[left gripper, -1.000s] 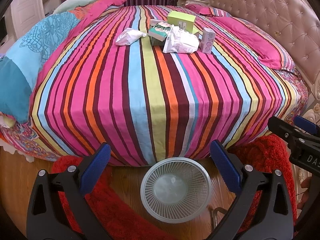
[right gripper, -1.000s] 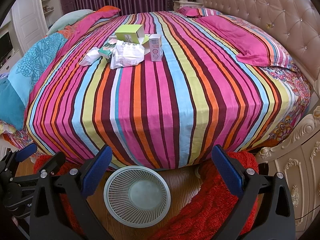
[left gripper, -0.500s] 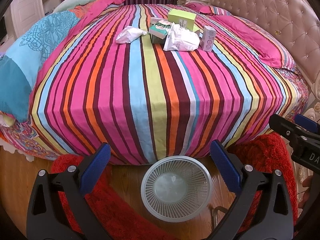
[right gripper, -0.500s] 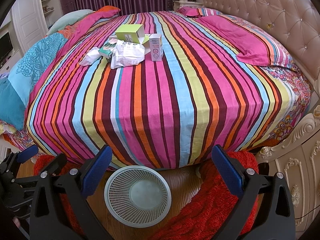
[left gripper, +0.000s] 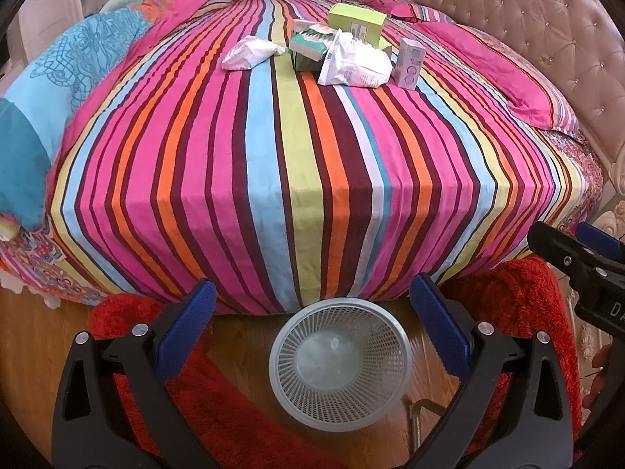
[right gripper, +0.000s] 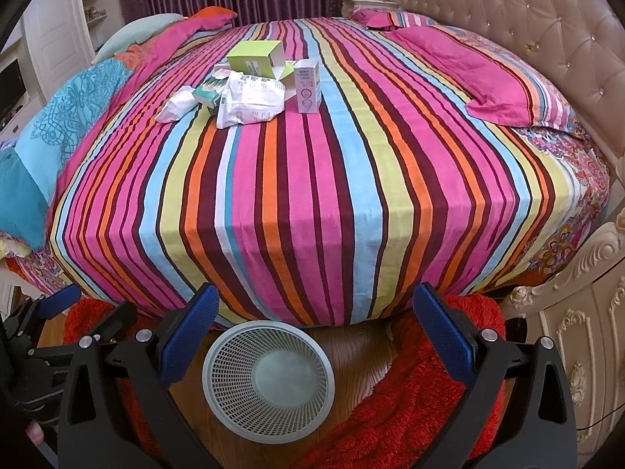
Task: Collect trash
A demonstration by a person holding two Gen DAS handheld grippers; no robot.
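Both grippers hang empty at the near foot of the bed: the left gripper (left gripper: 312,320) has its blue pads spread wide, and the right gripper (right gripper: 316,320) is spread just as wide, neither pinching anything. Between and below them, on the wooden floor against the bed's near edge, stands a pale mesh basket (left gripper: 402,355), and it looks empty apart from a thin liner at the bottom.

All the trash lies in one cluster on the far part of the striped bedspread (left gripper: 308,164), well apart from both grippers: a crumpled white tissue (left gripper: 250,51) on the left, a teal packet (left gripper: 310,45), a white crinkled pouch (left gripper: 353,63) leaning on it, a green box (left gripper: 356,23) behind, and a small lilac box (left gripper: 409,63) standing upright on the right.

The likely trouble comes from that crowding. The pieces touch or overlap, so closing on the pouch could drag the teal packet along or tip the lilac box over. The pouch and tissue are soft and may slip out of a shallow pinch on the long carry to the basket. The bedspread is loose cloth, and pads pressed too low could catch a fold with the trash. The basket is light and sits partly under the bed's edge, so a drop from too far forward could land on the red rug (left gripper: 519,305) instead.
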